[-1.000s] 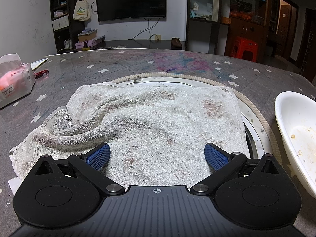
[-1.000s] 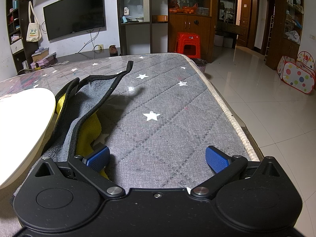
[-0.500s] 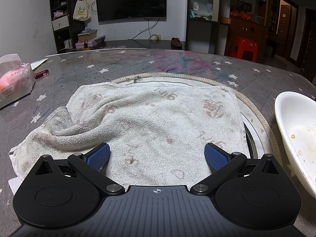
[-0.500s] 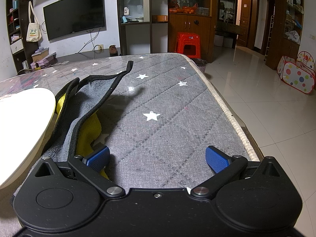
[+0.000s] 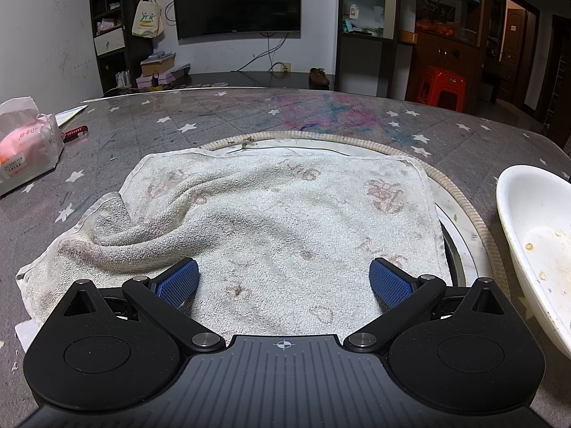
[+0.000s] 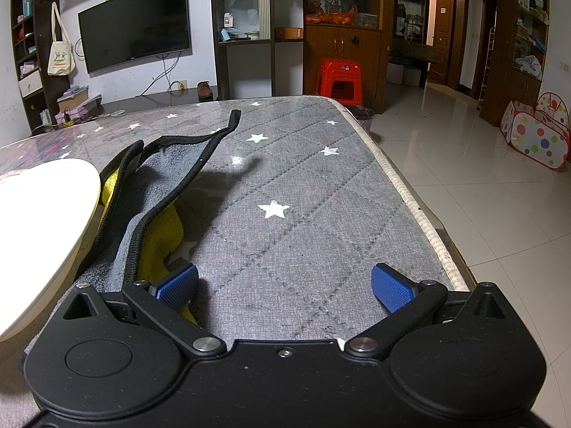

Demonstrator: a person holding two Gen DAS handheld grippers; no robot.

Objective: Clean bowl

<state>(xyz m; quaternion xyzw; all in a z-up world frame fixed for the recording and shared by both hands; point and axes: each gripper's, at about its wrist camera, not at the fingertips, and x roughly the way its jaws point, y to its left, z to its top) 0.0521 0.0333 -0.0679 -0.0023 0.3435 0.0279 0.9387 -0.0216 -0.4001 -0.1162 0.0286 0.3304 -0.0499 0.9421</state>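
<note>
A white bowl [image 5: 535, 235] with food stains inside sits at the right edge of the left wrist view; its outer wall [image 6: 39, 228] fills the left of the right wrist view. My left gripper [image 5: 283, 280] hangs open over a stained white towel [image 5: 271, 221], nothing between its blue pads. A grey cloth with black trim and a yellow underside [image 6: 150, 192] lies beside the bowl. My right gripper [image 6: 283, 283] is open above the grey starred table cover [image 6: 296, 192], with its left pad next to the cloth's yellow part.
A tissue pack [image 5: 25, 149] and a red pen [image 5: 75, 132] lie at the far left. A round rope-edged turntable [image 5: 460, 192] sits under the towel. The table's right edge [image 6: 421, 214] drops to a tiled floor. A red stool [image 6: 339, 80] stands beyond.
</note>
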